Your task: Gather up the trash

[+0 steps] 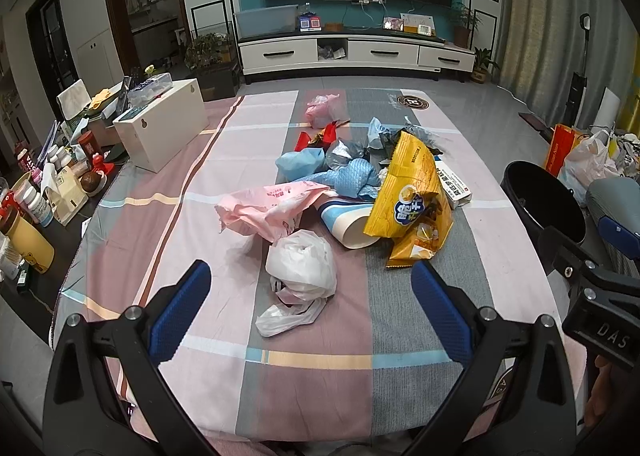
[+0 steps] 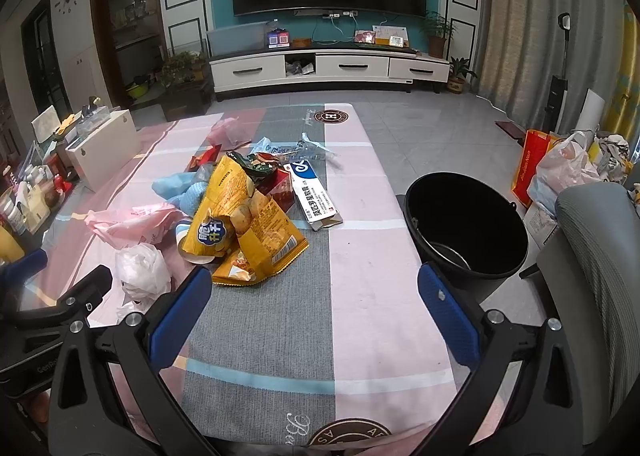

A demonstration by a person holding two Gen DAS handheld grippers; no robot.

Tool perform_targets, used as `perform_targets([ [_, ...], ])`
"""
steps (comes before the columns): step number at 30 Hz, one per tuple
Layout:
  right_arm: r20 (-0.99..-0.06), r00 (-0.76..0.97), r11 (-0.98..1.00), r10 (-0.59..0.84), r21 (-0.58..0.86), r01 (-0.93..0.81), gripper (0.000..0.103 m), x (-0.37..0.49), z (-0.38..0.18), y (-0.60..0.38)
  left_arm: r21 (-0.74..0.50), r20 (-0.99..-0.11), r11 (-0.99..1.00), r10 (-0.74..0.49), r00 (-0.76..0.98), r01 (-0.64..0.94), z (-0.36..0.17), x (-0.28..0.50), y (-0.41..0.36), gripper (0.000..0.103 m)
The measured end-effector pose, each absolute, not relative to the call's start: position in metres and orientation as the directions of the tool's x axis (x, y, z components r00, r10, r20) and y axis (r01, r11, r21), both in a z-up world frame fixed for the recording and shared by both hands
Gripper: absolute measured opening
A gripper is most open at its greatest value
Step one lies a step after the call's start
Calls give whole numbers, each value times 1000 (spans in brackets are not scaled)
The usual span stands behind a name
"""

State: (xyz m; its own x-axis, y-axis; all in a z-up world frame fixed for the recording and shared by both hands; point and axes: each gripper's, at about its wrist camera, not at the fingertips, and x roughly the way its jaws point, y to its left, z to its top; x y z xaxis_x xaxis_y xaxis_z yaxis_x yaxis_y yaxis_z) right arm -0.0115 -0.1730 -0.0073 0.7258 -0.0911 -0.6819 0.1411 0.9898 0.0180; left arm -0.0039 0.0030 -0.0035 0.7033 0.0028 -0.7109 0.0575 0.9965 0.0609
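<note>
Trash: a heap on the table [image 1: 192, 368], with a white bag [image 1: 300, 268] nearest, then a pink bag [image 1: 264, 207], a cup [image 1: 348, 223] and a yellow chip bag [image 1: 412, 195].
Bucket [image 2: 468, 223]: black, just off the table's right edge.
Left gripper [image 1: 310, 288]: jaws apart, empty, lined up on the white bag.
Right gripper [image 2: 314, 292]: jaws apart, empty, over bare cloth.
Advice: I'd pinch the white bag's bunched top, lift it clear of the cloth, then carry it to the bucket.

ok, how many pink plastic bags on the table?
2. One crumpled pink plastic bag lies at the near-left side of the trash pile, beside the white plastic bag. A second pink bag sits at the far end. More may be hidden under the pile.
</note>
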Motion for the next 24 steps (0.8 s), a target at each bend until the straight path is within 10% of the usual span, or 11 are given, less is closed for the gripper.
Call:
perform_targets([
  [24,-672,736,989,-81,39,145,101,-15,-2,-191,79,-703,994,0,711,79,-2,-9,-2,100],
])
